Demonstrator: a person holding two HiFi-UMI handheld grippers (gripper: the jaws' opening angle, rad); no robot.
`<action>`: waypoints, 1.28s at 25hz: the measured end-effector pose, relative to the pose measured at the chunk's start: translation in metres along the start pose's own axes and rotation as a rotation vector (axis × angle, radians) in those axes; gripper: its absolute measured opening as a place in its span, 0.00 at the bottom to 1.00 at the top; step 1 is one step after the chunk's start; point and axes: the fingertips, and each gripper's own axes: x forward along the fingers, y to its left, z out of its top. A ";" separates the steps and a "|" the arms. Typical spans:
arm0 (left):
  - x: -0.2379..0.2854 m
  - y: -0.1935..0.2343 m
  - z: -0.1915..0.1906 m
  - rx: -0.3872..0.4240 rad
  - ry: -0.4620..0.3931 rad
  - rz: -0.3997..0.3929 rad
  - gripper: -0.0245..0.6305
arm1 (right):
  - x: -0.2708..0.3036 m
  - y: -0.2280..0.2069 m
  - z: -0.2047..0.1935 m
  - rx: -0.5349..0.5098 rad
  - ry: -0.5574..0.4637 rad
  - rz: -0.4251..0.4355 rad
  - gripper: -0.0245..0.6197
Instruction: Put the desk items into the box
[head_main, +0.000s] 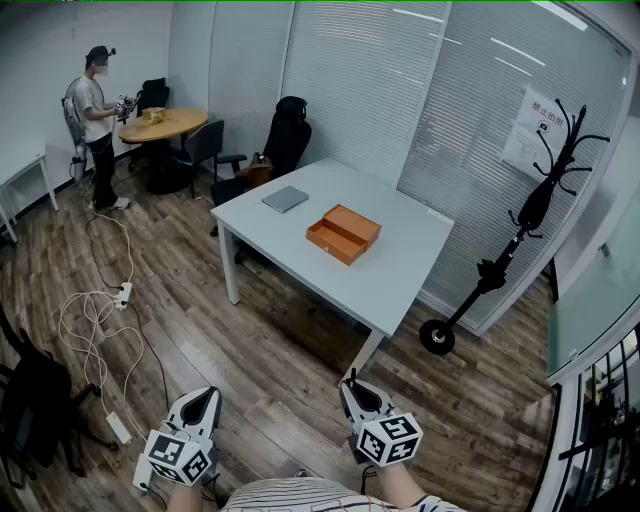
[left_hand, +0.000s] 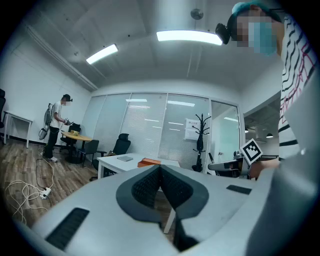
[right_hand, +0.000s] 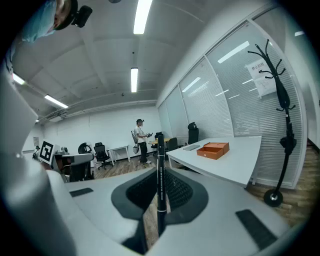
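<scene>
— What's in the tongs? From here I only see the marker cubes down by the wearer's waist.

— The right gripper (head_main: 352, 388) is clamped on a black pen (right_hand: 161, 187), which stands upright between the jaws. Its lower end drops behind the jaw, and the print along it is too small to read. The left gripper (left_hand: 160, 170) is pressed closed with nothing in it.

— And the box?

— The orange box (head_main: 330, 243) sits open on the white desk (head_main: 400, 280), well apart from both grippers. I can't make out whether anything lies inside.

— Anything else up there?

— A flat grey thing (head_main: 286, 198) near the far corner; notebook or laptop, I can't tell.

— The holder's hands?

— Cut off at the bottom edge. Beyond the desk, another person (head_main: 98, 120) stands by a round table (head_main: 165, 125), and the coat stand (head_main: 530, 210) leans along the glass wall.
</scene>
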 end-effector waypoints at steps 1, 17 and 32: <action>0.004 -0.002 -0.002 -0.001 0.002 0.003 0.07 | 0.001 -0.004 0.001 0.000 -0.003 0.006 0.12; 0.070 -0.014 -0.030 -0.006 0.036 0.057 0.07 | 0.034 -0.057 0.010 0.003 0.001 0.090 0.12; 0.175 0.135 0.007 0.019 0.066 -0.084 0.07 | 0.178 -0.061 0.052 0.036 -0.038 -0.093 0.12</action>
